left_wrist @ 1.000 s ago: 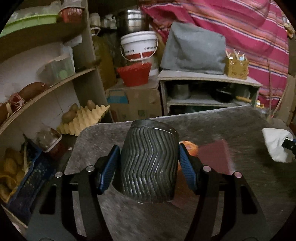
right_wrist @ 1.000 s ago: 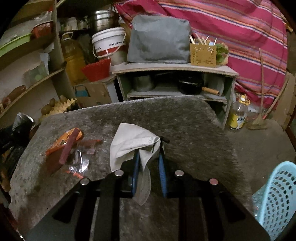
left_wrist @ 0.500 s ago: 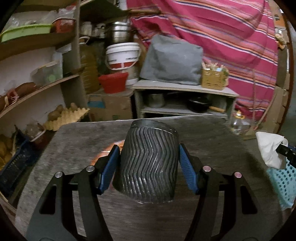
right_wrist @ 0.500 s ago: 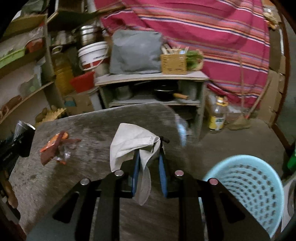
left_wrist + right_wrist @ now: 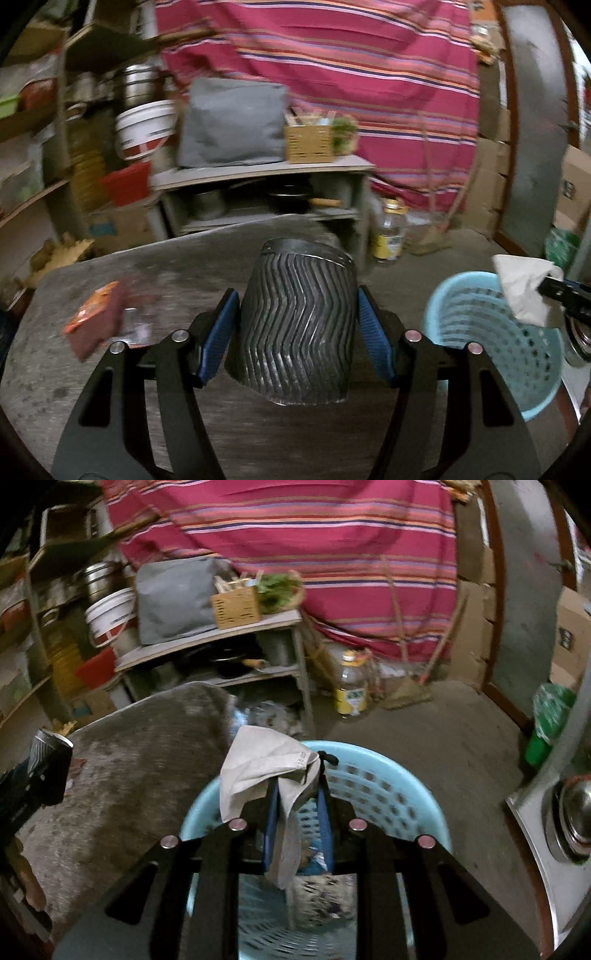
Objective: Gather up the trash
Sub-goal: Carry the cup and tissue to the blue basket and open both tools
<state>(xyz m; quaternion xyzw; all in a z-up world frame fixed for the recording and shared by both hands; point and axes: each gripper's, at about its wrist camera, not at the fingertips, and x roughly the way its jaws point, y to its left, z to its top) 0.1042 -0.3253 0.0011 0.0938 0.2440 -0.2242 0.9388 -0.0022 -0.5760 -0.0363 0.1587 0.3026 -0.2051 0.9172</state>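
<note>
My left gripper (image 5: 295,317) is shut on a dark ribbed paper cup (image 5: 293,325), held upright above the grey table (image 5: 166,266). The cup (image 5: 50,753) and that gripper also show at the left edge of the right wrist view. My right gripper (image 5: 297,801) is shut on a crumpled white tissue (image 5: 266,771), and it hangs over the light blue perforated basket (image 5: 384,786). In the left wrist view the tissue (image 5: 524,291) sits above the basket (image 5: 480,325) at the right. Orange and dark red wrappers (image 5: 96,317) lie on the table's left part.
Beyond the table stands a low shelf unit (image 5: 258,173) with a grey bag, a woven box and pans. A yellow-labelled bottle (image 5: 352,686) stands on the floor, with a striped cloth behind. A metal appliance (image 5: 569,819) is at the right; some trash lies inside the basket.
Both grippers have swung to the right across the table, each keeping its load. The blue basket has come into view, and the tissue has passed from over the table to over the basket.
</note>
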